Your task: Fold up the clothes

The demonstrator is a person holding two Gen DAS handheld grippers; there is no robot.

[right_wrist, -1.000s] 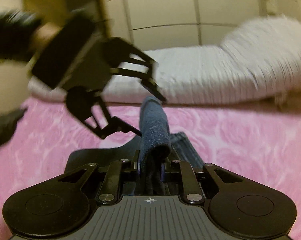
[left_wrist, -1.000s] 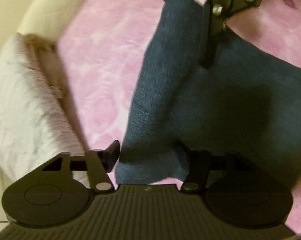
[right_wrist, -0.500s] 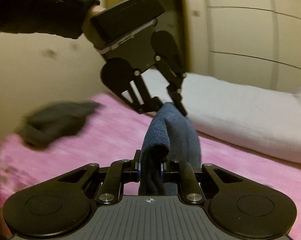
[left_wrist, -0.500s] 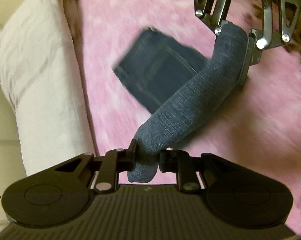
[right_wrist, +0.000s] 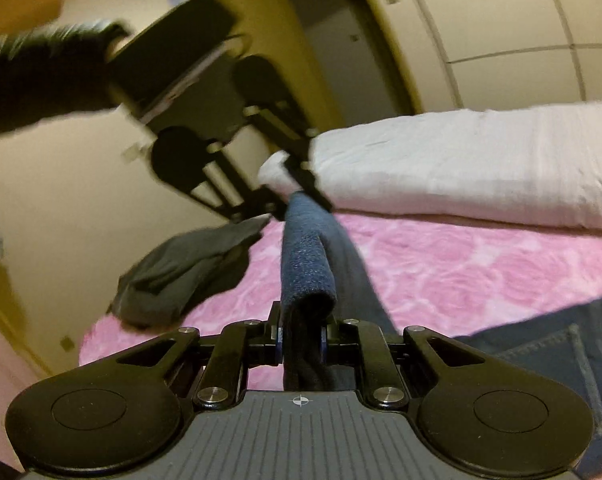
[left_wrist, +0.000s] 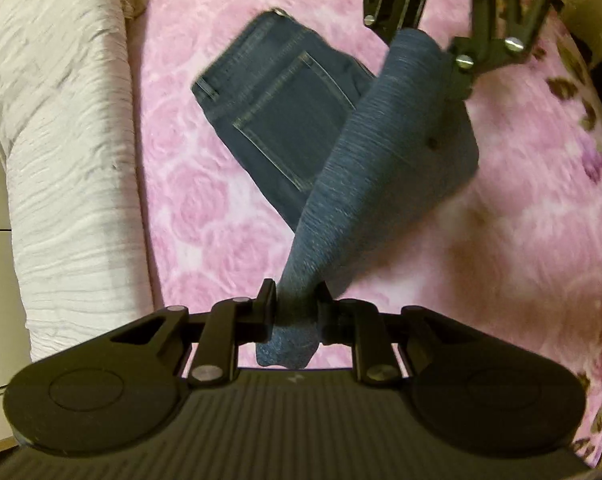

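Left hand-held gripper and right hand-held gripper each pinch one end of the blue knit garment, lifted at frame centre. A thin pinch could slip, dropping it crooked onto the folded jeans on the pink bed.

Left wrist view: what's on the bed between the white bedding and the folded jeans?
Nothing: only bare pink floral blanket separates the white bedding from the jeans. The left wrist view shows this best.
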